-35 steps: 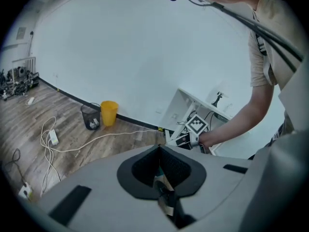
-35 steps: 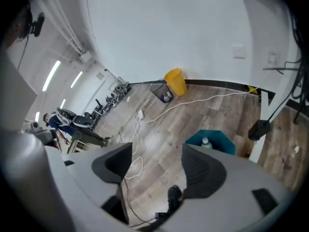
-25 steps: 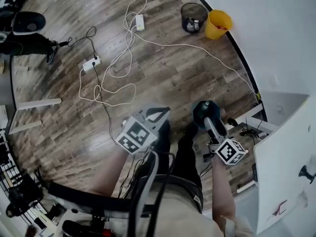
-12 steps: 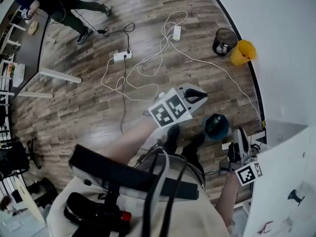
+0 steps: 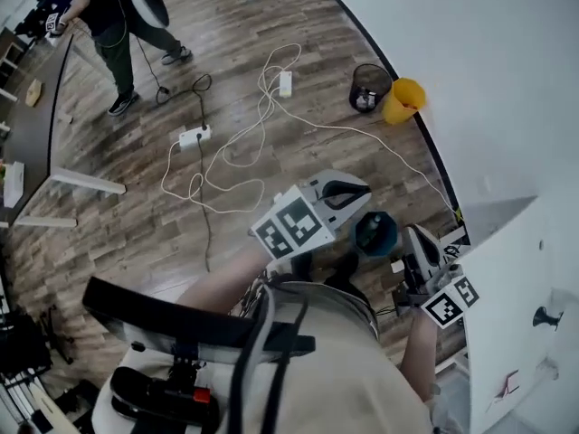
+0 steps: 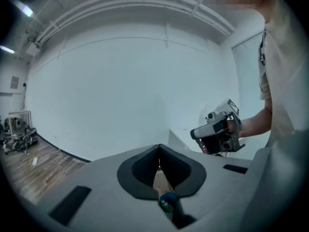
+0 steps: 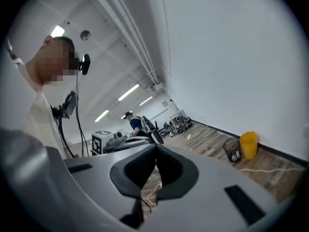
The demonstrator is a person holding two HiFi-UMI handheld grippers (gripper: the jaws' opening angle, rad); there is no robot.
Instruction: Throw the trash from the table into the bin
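Mesh bin (image 5: 368, 89) against the white wall (image 5: 488, 61), something pale already inside; yellow bin (image 5: 403, 100) just beside it on the right. Left of the mesh bin, white cables (image 5: 237, 143) looped over the wood floor (image 5: 136, 215). Nearer than the mesh bin and slightly left of it, left gripper (image 5: 355, 190): jaws pressed together, nothing pinched; small blue-green thing (image 6: 166, 204) below them, unclear what. Further right, right gripper (image 5: 409, 235): jaws just closed, shut on nothing, mesh bin lying ahead and to the right of their line. No trash seen in either. Right of the mesh bin, white bench (image 5: 511, 269), close beside the right gripper, likely the nearer one for the next pickup.
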